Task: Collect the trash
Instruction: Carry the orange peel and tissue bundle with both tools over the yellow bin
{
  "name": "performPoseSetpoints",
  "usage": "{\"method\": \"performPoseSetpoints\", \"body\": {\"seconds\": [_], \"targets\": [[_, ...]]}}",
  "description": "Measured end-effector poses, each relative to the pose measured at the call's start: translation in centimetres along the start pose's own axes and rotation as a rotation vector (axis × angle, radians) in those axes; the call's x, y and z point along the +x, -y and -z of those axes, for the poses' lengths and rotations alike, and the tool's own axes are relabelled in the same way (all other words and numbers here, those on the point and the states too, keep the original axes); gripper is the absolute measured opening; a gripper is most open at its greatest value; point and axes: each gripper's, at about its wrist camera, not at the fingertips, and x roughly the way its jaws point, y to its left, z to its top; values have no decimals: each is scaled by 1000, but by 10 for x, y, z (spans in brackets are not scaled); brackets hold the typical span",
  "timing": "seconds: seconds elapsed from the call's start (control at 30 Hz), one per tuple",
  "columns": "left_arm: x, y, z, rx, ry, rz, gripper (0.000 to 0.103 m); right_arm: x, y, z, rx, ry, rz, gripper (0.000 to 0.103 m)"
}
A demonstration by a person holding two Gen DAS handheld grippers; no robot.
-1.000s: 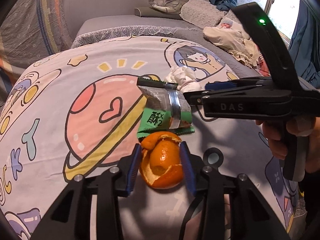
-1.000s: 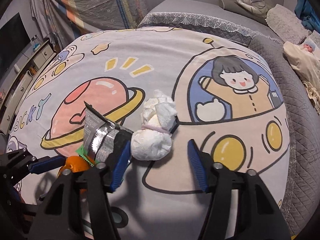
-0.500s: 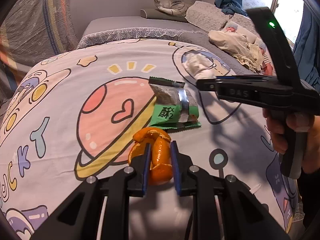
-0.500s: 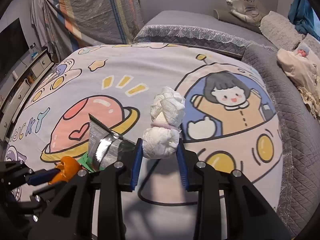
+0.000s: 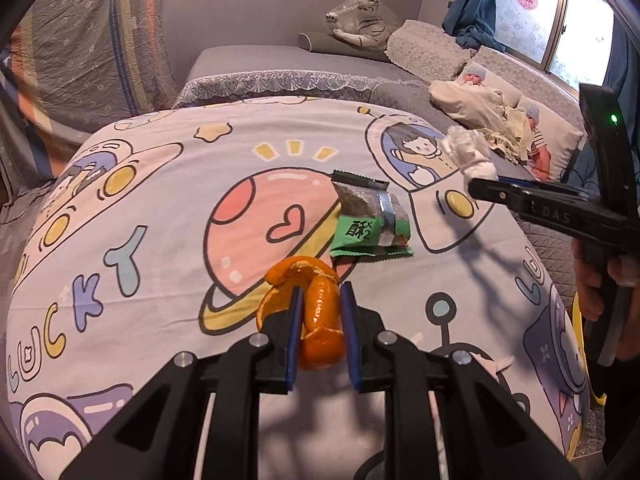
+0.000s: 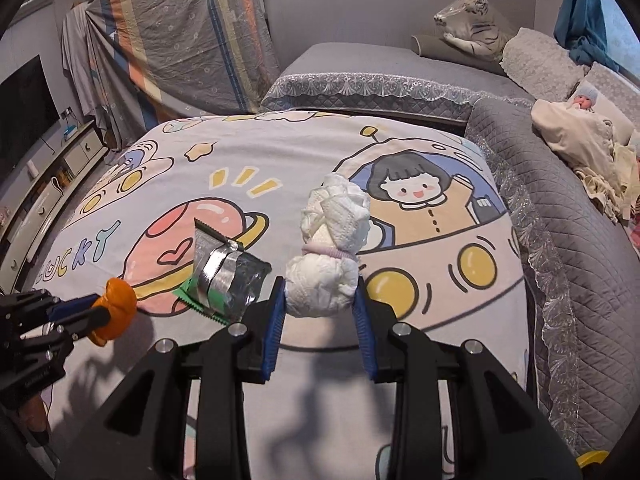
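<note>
My left gripper [image 5: 320, 312] is shut on an orange peel [image 5: 318, 320], lifted just off the cartoon-print blanket [image 5: 160, 208]. In the right wrist view that peel [image 6: 116, 308] shows at the far left, pinched between the left gripper's fingers. My right gripper [image 6: 320, 300] is shut on a rolled white diaper [image 6: 326, 264] tied with a pink band, held above the blanket [image 6: 440, 360]. From the left wrist view the diaper [image 5: 470, 156] sticks out past the right gripper's tip. A green and silver snack wrapper [image 5: 370, 220] lies flat on the blanket between both grippers, also seen as the wrapper [image 6: 224, 276] left of the right fingers.
A grey quilted sofa [image 6: 560, 208] wraps the far and right sides, with a plush tiger [image 5: 360, 24], cushions and baby dolls in a cream cloth [image 5: 480, 108]. A TV cabinet [image 6: 52, 176] stands at the left. A hand [image 5: 600, 280] grips the right tool's handle.
Both grippers closed on their items, the left on the orange peel and the right on the diaper, then rose off the blanket. The wrapper stayed where it lay.
</note>
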Motion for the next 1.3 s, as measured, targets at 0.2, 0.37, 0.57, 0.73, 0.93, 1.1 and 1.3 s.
{"method": "performPoseSetpoints", "body": {"seconds": [0.2,0.37,0.57,0.73,0.93,1.1,1.3], "targets": [[-22,-7,4,-22,41,-11,17,-24,4,10,23,23,-8,31],[-40,-8,9,-29,87,-28,17,-48,6,26,45,49,-25,31],[-66,2,18,-30,149,-48,17,-81,9,54,66,85,-51,31],[-86,23,22,-8,204,-27,17,-109,17,79,99,117,-54,31],[-101,62,19,53,249,37,17,-148,29,108,137,180,-48,31],[-106,97,17,104,263,86,17,-173,47,134,191,226,-21,31],[-111,142,16,173,276,138,17,-203,80,164,264,281,45,31]]}}
